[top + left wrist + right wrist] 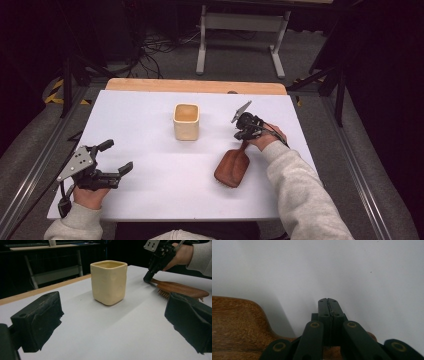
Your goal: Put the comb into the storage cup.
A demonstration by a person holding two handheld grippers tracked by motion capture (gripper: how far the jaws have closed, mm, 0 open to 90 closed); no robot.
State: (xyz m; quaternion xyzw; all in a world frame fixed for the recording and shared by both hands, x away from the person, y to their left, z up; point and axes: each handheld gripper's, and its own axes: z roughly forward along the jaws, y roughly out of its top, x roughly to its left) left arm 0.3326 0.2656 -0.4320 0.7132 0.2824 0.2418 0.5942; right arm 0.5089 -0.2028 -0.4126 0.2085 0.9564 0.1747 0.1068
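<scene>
Right gripper (244, 141) closed, jaws together above the wooden brush (232, 167) handle on the white bench (150, 190); left gripper (116, 157) spread apart, empty, near a cream cup (186, 121).

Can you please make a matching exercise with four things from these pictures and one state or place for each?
Things:
1. cup
2. wooden brush
3. left gripper
4. right gripper

States or places:
A. fingers wide apart, nothing between them
B. stands upright in the middle of the table
C. fingers shut together, by the brush handle
D. lies flat on the table, bristles down

Pairs: 1-B, 2-D, 3-A, 4-C
</scene>
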